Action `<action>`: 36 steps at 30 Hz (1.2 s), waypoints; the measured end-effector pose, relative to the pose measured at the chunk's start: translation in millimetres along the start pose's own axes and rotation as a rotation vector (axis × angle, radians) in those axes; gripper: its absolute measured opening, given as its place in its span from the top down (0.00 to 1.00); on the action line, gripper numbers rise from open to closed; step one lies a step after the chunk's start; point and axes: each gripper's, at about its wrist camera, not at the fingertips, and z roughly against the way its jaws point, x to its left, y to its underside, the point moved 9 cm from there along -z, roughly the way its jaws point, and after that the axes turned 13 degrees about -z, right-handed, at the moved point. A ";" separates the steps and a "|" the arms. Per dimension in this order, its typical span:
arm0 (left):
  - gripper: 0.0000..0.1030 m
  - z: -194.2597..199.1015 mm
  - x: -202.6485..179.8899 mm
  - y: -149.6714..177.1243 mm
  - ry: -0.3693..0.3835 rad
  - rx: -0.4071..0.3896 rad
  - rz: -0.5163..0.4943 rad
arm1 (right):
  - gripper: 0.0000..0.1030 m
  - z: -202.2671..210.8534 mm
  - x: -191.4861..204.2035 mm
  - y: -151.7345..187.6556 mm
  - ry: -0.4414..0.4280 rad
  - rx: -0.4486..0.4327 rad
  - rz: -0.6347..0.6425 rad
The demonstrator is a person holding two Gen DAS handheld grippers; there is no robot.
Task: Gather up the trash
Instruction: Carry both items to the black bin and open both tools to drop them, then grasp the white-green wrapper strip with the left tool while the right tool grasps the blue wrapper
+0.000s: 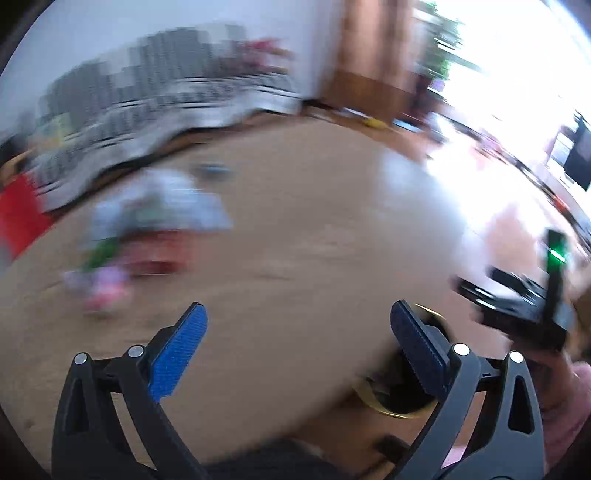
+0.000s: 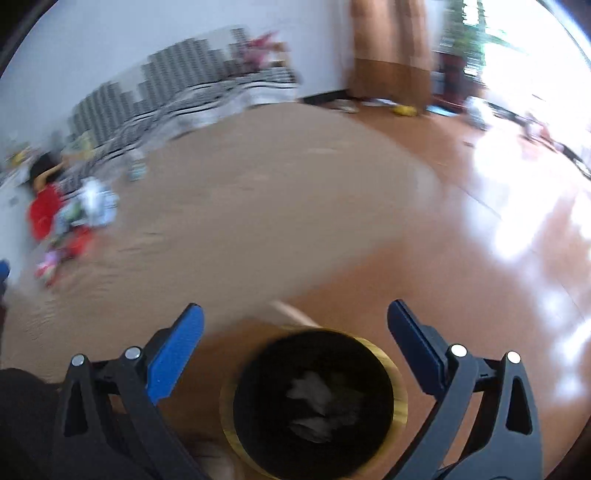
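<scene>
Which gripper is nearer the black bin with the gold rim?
Right. The right gripper hangs open directly over the bin; the left gripper, also open, has the bin off to its right side.

Under me: wide brown rug (image 2: 258, 206) over glossy wooden floor (image 2: 498, 266), sun glare bright on boards at my right. Far wall white; wooden door (image 2: 391, 44) in it. Black-and-white striped bedding (image 1: 177, 107) along left side, all blurred. Red-clad figure (image 2: 44, 214) low at far left in my right view, detail unreadable. Green plant (image 2: 469, 33) by bright window. Small yellow object (image 2: 404, 109) on floor near door, too blurred to name.
</scene>
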 end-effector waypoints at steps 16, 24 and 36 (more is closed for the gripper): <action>0.06 -88.0 270.6 97.4 -0.236 0.265 0.493 | 0.07 -119.2 257.5 -25.3 -0.176 0.153 0.376; 0.06 -124.1 299.1 91.0 -0.273 0.266 0.476 | 0.07 -190.0 305.2 -70.4 -0.096 0.131 0.467; 0.06 -128.3 313.7 108.2 -0.298 0.269 0.435 | 0.07 -244.1 325.4 -60.7 -0.114 0.180 0.485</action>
